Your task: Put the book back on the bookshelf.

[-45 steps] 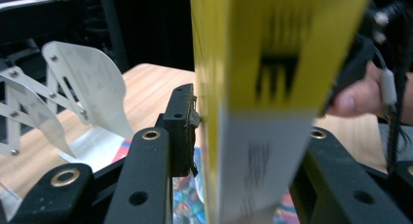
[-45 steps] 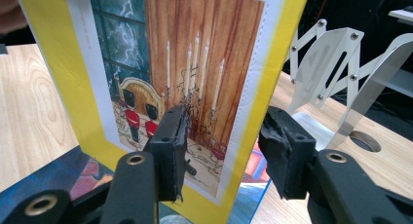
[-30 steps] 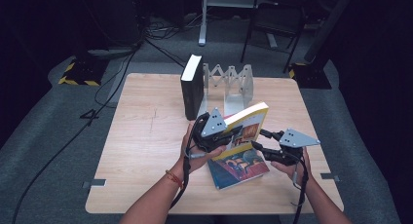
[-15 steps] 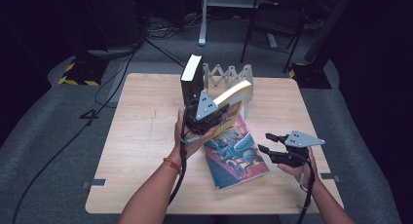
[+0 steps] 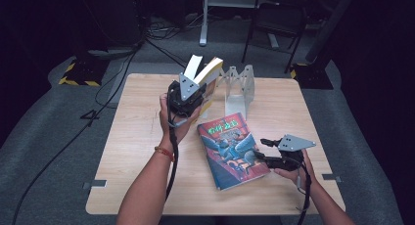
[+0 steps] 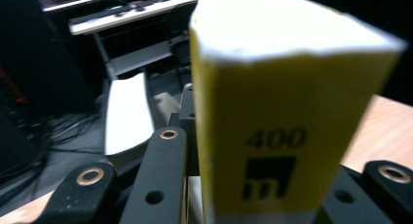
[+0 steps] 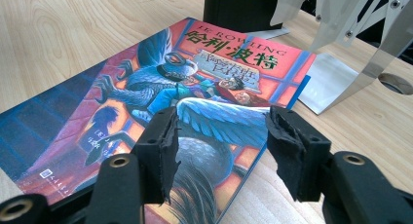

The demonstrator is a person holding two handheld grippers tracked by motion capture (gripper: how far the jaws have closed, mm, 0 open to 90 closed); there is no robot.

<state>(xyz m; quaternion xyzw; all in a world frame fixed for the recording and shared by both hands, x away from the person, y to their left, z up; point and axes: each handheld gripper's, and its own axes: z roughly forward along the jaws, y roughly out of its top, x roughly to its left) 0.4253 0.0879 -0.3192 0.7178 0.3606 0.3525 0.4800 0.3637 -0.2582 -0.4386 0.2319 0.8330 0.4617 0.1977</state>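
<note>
My left gripper (image 5: 188, 95) is shut on a thick yellow book (image 5: 209, 69), held tilted above the back of the table. In the left gripper view its yellow spine (image 6: 272, 151) sits between the jaws. It hangs right beside a black book (image 5: 192, 64) standing at the left end of a metal book rack (image 5: 240, 85). A colourful paperback (image 5: 232, 149) lies flat on the table, cover up. My right gripper (image 5: 261, 150) is low at its right edge, open, and the jaws (image 7: 219, 121) straddle the cover's edge (image 7: 195, 87) without pressing it.
The wooden table (image 5: 142, 137) has bare surface on its left half and along the front. The rack's metal dividers (image 7: 350, 19) rise just behind the paperback. Cables and chair legs lie on the dark floor beyond the table.
The left gripper has carried the yellow book up and back from over the paperback to the black book at the rack. The right gripper drew away to the paperback's right edge.
</note>
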